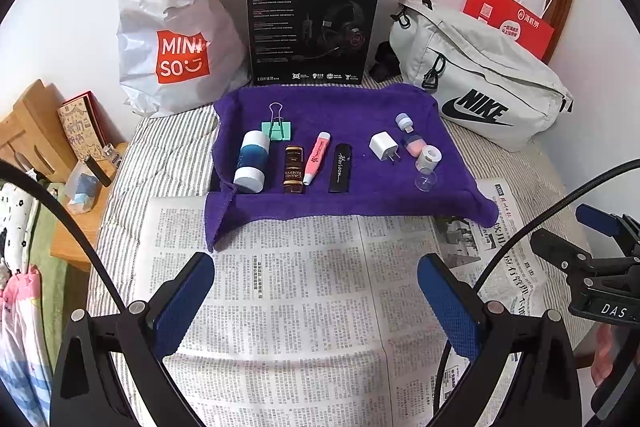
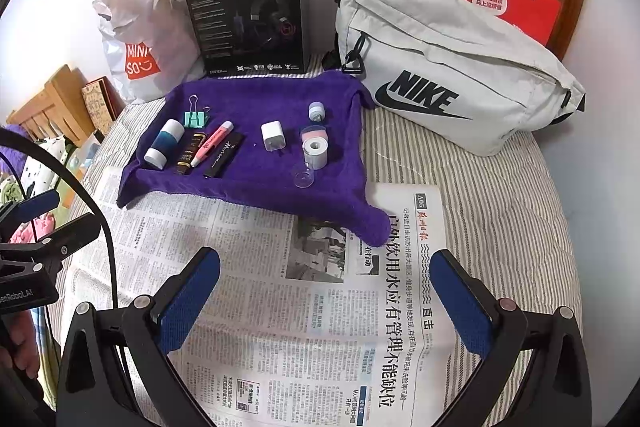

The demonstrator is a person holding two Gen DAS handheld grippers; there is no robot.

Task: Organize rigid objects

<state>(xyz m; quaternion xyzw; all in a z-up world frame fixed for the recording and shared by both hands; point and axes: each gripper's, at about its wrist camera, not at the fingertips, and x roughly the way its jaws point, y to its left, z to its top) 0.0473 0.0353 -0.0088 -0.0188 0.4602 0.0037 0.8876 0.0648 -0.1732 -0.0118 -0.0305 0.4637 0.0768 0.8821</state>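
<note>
both the left gripper (image 1: 316, 301) and right gripper (image 2: 326, 297) hang released and empty over the newspaper (image 1: 288, 307), while the small, stiff, probably light white charger (image 2: 272, 135) on the purple towel (image 1: 320, 107) wants pinching across its flat sides.

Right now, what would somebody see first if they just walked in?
Probably the purple towel in the middle, spread over newspaper, with small things lined up on it, like a blue-and-white bottle and a white charger. Behind it stand a black headset box and a pale Nike bag to its right.
</note>
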